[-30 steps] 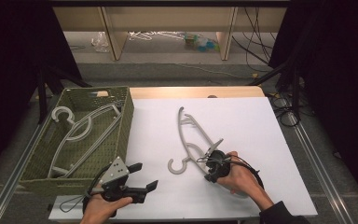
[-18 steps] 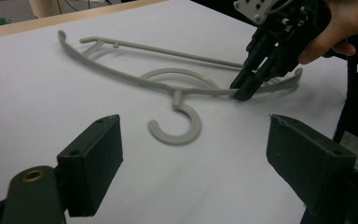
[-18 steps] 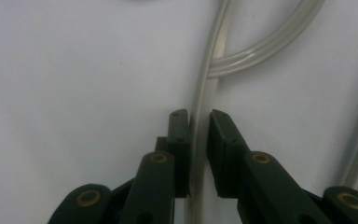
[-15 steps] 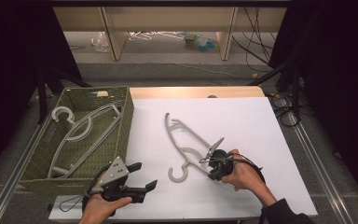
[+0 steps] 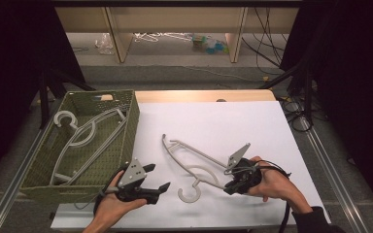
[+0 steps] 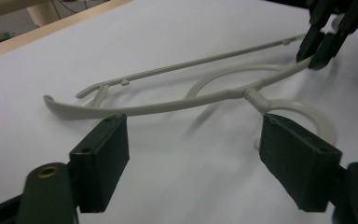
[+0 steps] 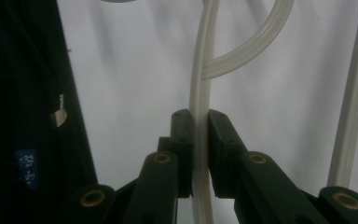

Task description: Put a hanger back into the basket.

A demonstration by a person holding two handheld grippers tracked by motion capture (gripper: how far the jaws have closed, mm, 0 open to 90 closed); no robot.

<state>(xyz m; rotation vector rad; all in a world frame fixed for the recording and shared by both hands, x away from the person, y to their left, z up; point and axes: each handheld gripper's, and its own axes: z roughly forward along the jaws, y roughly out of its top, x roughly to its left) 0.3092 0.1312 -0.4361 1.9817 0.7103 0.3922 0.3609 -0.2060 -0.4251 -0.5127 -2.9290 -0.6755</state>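
- White sheeting covers the surface (image 5: 252, 121) in the high view, with a dark floor and a pale shelf unit beyond it; a green woven basket (image 5: 48, 167) sits at the left edge with one grey hanger (image 5: 85, 138) inside.
- Same view; a second pale hanger (image 5: 194, 167) lies on the white sheet, its long axis running from the far left down toward the near right, hook at the near side; the right gripper (image 5: 230, 183) is clenched on its near-right arm; the left gripper (image 5: 158, 179) hangs just left of the hook, jaws parted, touching nothing.
- Left gripper view; both black jaws stand released either side of open sheet, though they have just been narrowing a little with nothing between them; the pale hanger (image 6: 177, 100) stretches crosswise ahead of them, hook just beyond the right-hand jaw, so this hand is nearest the hook end.
- Right gripper view; the jaws are pinched shut on the thin rail of the pale hanger (image 7: 200, 93), which runs straight away from them.
- Against the earlier frames, the right jaws have closed onto the rail; the pale hanger has swung, its far tip moving leftward toward the basket and its held end seeming to lift off the sheet; the left hand has crept nearer.
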